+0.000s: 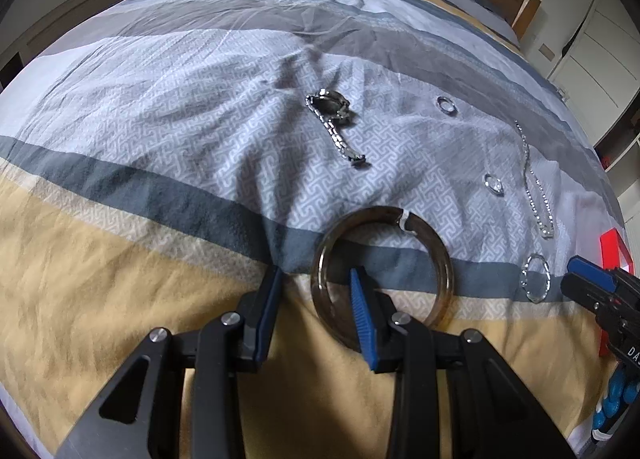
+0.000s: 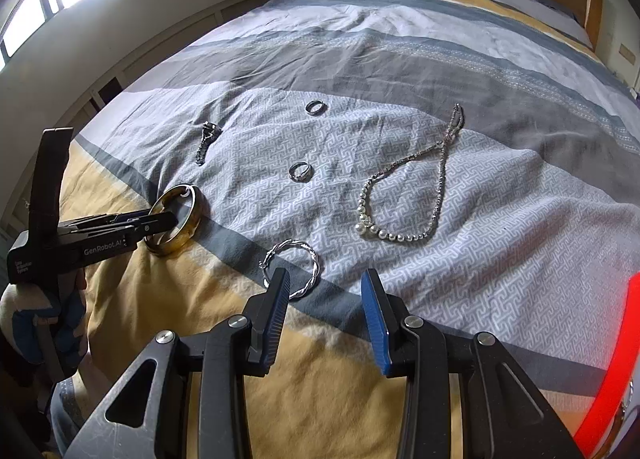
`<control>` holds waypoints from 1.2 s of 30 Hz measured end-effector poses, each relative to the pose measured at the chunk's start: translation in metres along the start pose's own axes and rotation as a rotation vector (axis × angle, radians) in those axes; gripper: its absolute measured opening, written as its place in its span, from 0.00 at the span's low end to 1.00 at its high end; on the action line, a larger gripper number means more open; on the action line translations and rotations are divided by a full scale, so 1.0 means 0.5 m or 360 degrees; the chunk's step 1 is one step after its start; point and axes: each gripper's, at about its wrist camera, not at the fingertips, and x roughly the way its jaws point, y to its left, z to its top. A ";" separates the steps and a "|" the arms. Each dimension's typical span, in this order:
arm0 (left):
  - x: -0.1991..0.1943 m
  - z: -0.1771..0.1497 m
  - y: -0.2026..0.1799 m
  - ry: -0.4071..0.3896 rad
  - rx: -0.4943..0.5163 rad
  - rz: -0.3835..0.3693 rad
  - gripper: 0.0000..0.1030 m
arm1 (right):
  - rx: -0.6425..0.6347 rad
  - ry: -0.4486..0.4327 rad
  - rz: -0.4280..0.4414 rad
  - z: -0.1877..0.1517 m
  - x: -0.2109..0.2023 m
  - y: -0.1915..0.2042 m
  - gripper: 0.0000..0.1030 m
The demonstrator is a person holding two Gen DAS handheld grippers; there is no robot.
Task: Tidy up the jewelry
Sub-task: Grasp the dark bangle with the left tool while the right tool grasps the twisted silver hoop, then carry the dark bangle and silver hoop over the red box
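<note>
**Both grippers poised over bangles on the bed**

Nearest the left gripper (image 1: 316, 291), the amber bangle (image 1: 380, 267) lies flat on the bed (image 1: 120, 259). One blue finger stands inside the ring and the other outside its near rim, so the jaws straddle the band, a placement that suits pinching one wall of a ring too wide to span. The pads do not visibly press on the band; the gripper reads as released, with the bangle between its fingers.

The right gripper (image 2: 326, 291) hangs over the twisted silver bangle (image 2: 292, 267). Its left finger covers the near rim of that hoop and the right finger stands outside it, over the grey stripe. Whether the finger touches is unclear; nothing is clasped, so this gripper too is released. The same straddle seems intended here.

Just beyond the right gripper, a pearl necklace (image 2: 404, 195) lies in a loose loop, spread out so each piece can be picked singly. A stone-set ring (image 2: 300, 171) lies ahead of it, a plain ring (image 2: 315, 107) farther still, and a watch (image 2: 206, 141) far off to the left. To the right, at the frame's edge, a red box (image 2: 612, 359) shows, probably where the jewelry goes.
</note>
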 end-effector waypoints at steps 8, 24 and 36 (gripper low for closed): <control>0.009 -0.011 -0.001 -0.0069 0.0045 0.0002 0.32 | 0.0001 0.0045 0.0000 0.001 0.043 -0.006 0.34; 0.010 -0.015 -0.012 -0.0127 0.0089 0.0061 0.31 | -0.0096 0.0054 -0.0063 0.010 0.100 0.031 0.18; -0.019 -0.017 -0.034 -0.0127 0.0089 0.0126 0.08 | -0.0123 0.0005 -0.0106 -0.013 0.045 0.048 0.07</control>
